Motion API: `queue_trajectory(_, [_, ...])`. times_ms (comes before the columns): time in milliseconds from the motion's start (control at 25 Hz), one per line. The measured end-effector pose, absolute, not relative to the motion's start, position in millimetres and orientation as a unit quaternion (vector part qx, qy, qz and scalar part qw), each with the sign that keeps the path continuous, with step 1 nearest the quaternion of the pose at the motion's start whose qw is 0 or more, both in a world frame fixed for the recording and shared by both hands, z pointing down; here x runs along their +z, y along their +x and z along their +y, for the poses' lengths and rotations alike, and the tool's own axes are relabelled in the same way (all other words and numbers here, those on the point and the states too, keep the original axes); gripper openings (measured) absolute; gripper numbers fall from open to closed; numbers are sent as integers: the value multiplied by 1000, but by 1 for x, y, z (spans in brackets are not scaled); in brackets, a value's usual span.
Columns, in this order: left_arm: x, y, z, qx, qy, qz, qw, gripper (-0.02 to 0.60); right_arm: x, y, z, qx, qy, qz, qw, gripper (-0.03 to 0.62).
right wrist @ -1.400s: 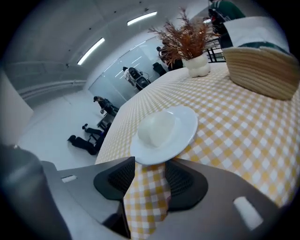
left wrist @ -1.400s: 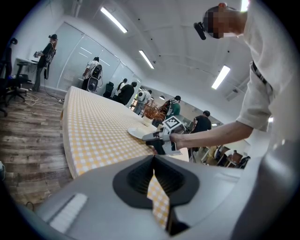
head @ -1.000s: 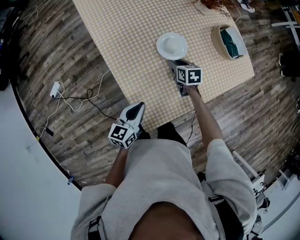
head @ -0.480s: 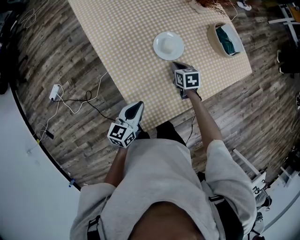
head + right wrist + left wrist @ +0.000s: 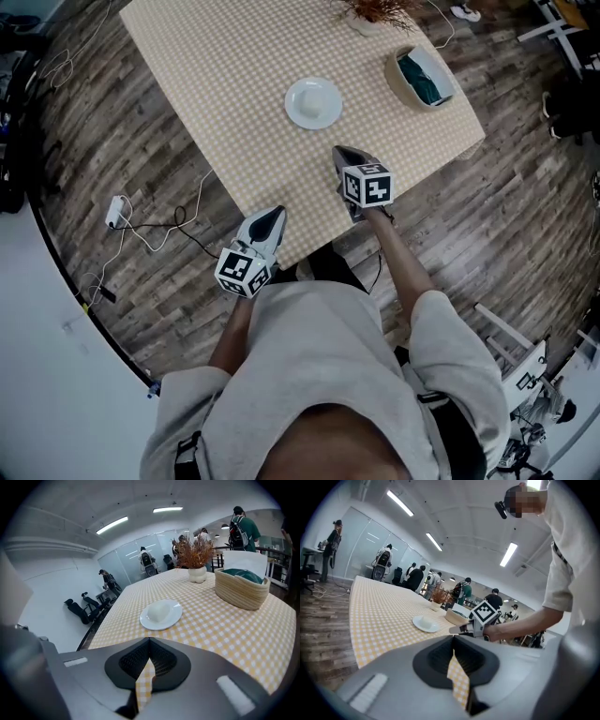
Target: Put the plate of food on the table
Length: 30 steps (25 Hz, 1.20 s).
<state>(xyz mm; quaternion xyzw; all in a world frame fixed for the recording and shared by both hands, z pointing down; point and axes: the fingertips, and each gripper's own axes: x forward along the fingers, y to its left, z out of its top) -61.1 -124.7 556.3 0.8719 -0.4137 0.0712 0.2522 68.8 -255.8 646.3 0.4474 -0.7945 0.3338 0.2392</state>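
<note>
Rectangular table (image 5: 216,84) under a yellow-and-white checked cloth, filling the upper middle of the head view, set at an angle to the frame. Directly on the cloth:
- round white plate (image 5: 313,102) with a pale white lump of food, near the centre of the table
- oval woven beige basket (image 5: 240,597) with something teal inside, at upper right, well apart from the plate
- small white vase (image 5: 197,574) with dry brown twigs, at the top edge, near the basket

Around the table, grey-brown wooden plank floor (image 5: 141,281). On the floor at left of the head view, small white power adapter (image 5: 115,211) with thin black and white cables, near the lower left edge of the table.
</note>
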Motion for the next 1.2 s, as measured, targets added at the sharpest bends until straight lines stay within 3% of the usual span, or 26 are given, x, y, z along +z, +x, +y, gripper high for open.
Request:
queue_trajectory(640, [469, -21, -145, 43, 900, -413, 129, 9, 505, 85, -198, 207, 453, -859, 119, -2])
queue_trajectory(840, [462, -14, -139, 41, 900, -419, 117, 9, 477, 81, -170, 141, 439, -881, 101, -2])
queue_trajectory(1200, [451, 7, -103, 41, 901, -418, 109, 9, 464, 104, -140, 139, 443, -882, 75, -2])
